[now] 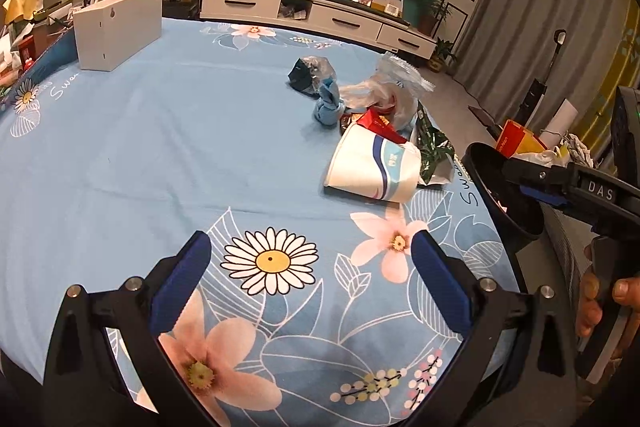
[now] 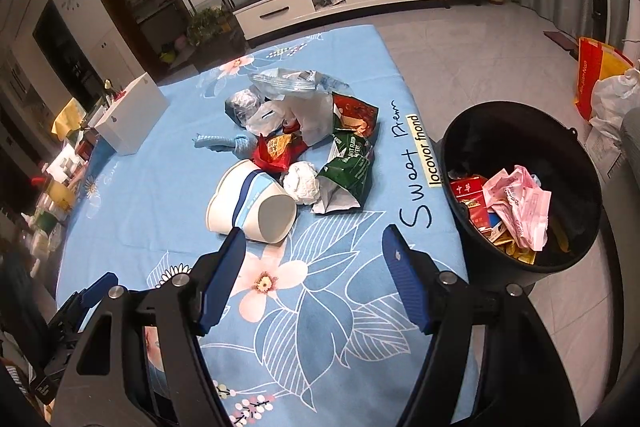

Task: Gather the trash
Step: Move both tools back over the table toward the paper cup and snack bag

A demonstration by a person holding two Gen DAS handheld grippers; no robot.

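The black bin [image 2: 524, 195] sits at the table's three o'clock edge, handy for dropping. Both the left gripper [image 1: 310, 291] and right gripper [image 2: 314, 279] gape empty; the crushed paper cup [image 2: 250, 209] lies at the right one's eleven o'clock, nearest of the litter

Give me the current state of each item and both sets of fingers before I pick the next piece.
White-and-blue paper cup: on its side on the tablecloth, mouth squashed.
Crumpled white paper ball: on the table beside the cup.
Green foil snack bag: torn open, flattened.
Black round trash bin: beside the table, partly filled.
Pink crumpled wrapper: inside the bin.
Left gripper: fingers open, empty.
Right gripper: fingers open, empty.
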